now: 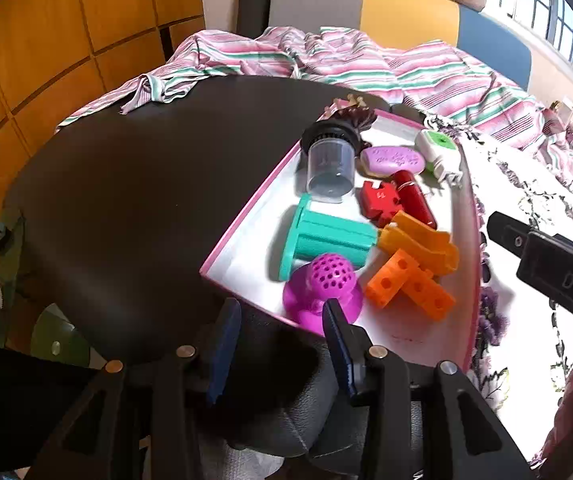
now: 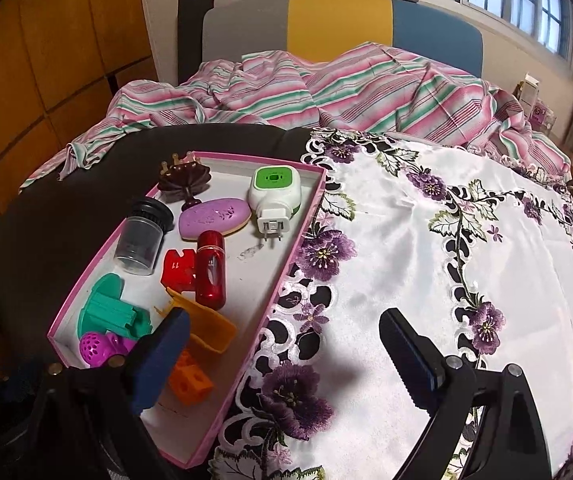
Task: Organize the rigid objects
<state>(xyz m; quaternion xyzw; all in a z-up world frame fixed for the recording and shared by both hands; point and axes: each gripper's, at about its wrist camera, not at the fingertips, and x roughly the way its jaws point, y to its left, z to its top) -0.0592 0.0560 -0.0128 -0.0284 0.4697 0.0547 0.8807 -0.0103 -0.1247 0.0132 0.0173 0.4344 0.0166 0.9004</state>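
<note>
Here, the pink-rimmed tray (image 2: 286, 276) sits on the dark table (image 1: 126, 200), its right edge lying just beside the white floral cloth (image 2: 426, 260). All the small rigid things are gathered inside it. At the far end stand the brown flower-shaped clip (image 2: 184, 180) and the green-and-white plug-in device (image 2: 272, 196), prongs pointing toward the near side. Next comes the purple oval soap box (image 2: 212, 216), touching the red cylinder (image 2: 210, 270), with the red puzzle piece (image 2: 176, 270) against that cylinder's left side. The clear cup with a black lid (image 1: 330, 164) lies on its side near the tray's left wall. Closer in lie the teal flanged part (image 1: 322, 240), the magenta perforated ball piece (image 1: 322, 292), the orange scoop-like piece (image 1: 420, 242) and the orange block with holes (image 1: 410, 284) (the last two touch each other).

The left gripper (image 1: 282, 344) hovers at the tray's near-left corner, its blue-padded fingers apart with nothing between them. The right gripper (image 2: 282, 344) hangs over the tray's right rim and the cloth, fingers spread wide and empty; its left finger (image 2: 158, 360) overlaps the orange pieces in the right wrist view.
</note>
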